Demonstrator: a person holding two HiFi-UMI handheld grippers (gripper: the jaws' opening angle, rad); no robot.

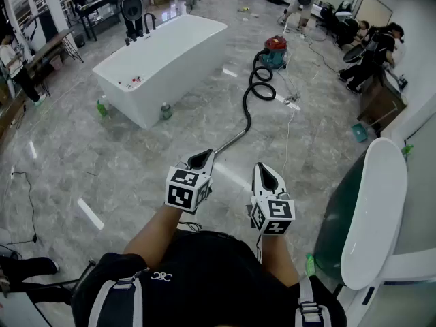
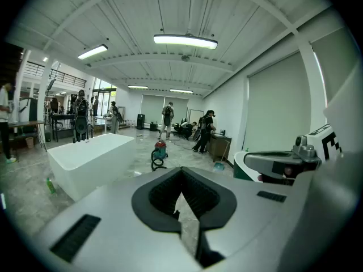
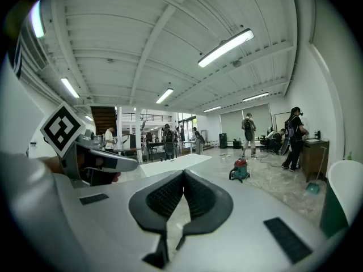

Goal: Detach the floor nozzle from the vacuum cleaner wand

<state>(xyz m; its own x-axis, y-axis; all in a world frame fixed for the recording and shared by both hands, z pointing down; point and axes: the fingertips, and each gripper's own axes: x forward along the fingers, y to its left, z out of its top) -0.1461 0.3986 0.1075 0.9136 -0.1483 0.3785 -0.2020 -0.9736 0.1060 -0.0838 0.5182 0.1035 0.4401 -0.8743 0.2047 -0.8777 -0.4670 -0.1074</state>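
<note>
A red and teal vacuum cleaner [image 1: 275, 52] stands far off on the grey floor. Its black hose [image 1: 261, 87] coils toward me and joins a metal wand [image 1: 230, 142]. The wand's near end runs behind my left gripper [image 1: 201, 159], so the floor nozzle is hidden. Both grippers are held side by side in front of my body, above the floor, touching nothing. My left gripper [image 2: 181, 171] is shut and empty. My right gripper [image 1: 267, 177] is also shut with nothing in it [image 3: 183, 173]. The vacuum cleaner [image 2: 160, 150] [image 3: 240, 169] shows small in both gripper views.
A white bathtub [image 1: 163, 60] stands at the left, with green bottles [image 1: 165, 111] [image 1: 102, 106] on the floor beside it. A white and green tub [image 1: 375, 210] is close on my right. A cable with a power strip [image 1: 291, 101] lies near the hose. People stand at the back right.
</note>
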